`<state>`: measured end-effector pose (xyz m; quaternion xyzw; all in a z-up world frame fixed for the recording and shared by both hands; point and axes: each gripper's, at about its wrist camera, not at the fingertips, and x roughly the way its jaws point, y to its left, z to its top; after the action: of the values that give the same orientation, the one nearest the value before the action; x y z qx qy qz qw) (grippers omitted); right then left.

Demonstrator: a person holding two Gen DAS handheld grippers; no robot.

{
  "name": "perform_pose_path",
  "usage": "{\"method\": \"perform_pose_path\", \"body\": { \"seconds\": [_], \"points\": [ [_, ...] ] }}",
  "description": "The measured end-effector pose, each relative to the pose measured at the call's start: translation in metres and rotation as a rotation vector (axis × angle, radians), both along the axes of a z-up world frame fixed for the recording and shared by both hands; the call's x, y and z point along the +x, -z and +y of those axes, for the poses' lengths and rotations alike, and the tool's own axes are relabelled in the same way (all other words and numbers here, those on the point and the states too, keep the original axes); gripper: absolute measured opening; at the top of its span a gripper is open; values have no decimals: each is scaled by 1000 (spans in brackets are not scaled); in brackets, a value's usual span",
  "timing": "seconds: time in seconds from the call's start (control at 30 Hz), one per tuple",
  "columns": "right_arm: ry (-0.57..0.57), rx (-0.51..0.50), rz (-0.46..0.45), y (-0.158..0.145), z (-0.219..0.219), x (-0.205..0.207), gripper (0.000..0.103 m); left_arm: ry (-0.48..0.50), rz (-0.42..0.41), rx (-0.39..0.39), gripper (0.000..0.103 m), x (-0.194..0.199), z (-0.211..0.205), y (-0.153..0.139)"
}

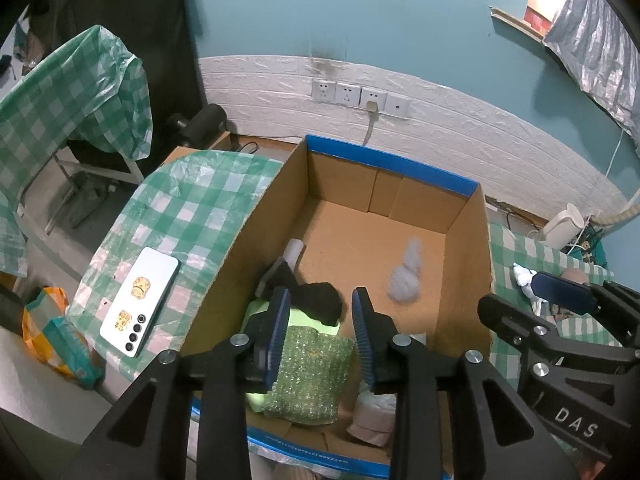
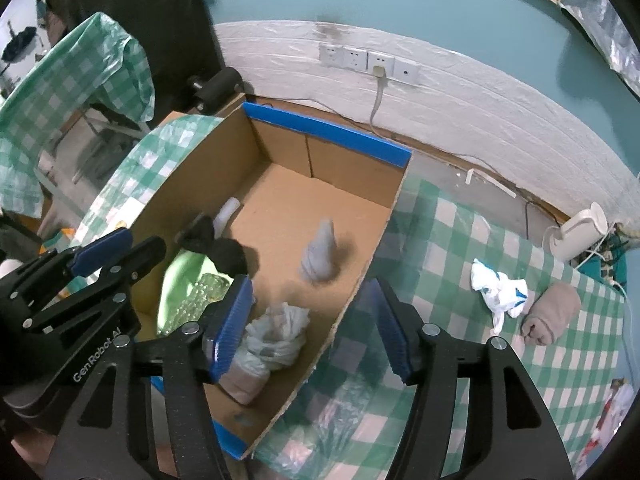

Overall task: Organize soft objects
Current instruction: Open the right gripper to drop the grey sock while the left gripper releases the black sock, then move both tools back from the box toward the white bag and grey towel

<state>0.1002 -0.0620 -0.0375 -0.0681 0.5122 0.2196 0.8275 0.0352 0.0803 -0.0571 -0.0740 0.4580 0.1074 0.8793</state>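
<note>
Cardboard, brown with blue-taped rims, is forming the big open box [image 2: 384, 236] that is sitting on the green-and-white checked plastic tablecloth [image 2: 472, 240]. Inside it, a green bubble-wrap pad [image 1: 308, 372] is lying over a pale green cloth, a black fuzzy piece [image 1: 320, 300] is resting just beyond it, a knotted white plastic-bag bundle [image 2: 272, 336] is lying near the front wall, and a small grey fabric lump [image 2: 320, 256] is sitting, blurred, on the bare floor of the box. Out on the cloth, well apart from the box, a rolled beige sock [image 2: 552, 312] is lying just beside a crumpled white-and-blue plastic bag [image 2: 498, 288]; these look like the soft things not yet stowed.

The left gripper [image 1: 322, 320] is hovering over the box with its blue pads spread and nothing between them. The right gripper [image 2: 312, 328] is hanging across the box's right wall, equally spread and empty.

Judging from this, the next pick is probably the sock or the bag. Doing it well means swinging the right gripper clear of the cardboard edge, descending with the pads straddling the roll across its narrow side, and closing gently so it is not slipping out.
</note>
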Motion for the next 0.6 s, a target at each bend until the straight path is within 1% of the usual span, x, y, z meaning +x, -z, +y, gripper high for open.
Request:
{"method": "perform_pose_path", "body": {
  "seconds": [0.3,0.4,0.53,0.6],
  "points": [
    [45,-2,16,3,-16,4,63,9,-1,-3,35,0,-3,-1],
    [57,-2,18,3,-22,5,63,18,0,-5,39,1,-8,-1],
    [75,-5,20,4,-30,6,63,26,-4,-3,39,2,-12,-2],
    [87,-12,18,4,-34,6,66,33,-5,-2,39,2,-14,-2]
  ]
}}
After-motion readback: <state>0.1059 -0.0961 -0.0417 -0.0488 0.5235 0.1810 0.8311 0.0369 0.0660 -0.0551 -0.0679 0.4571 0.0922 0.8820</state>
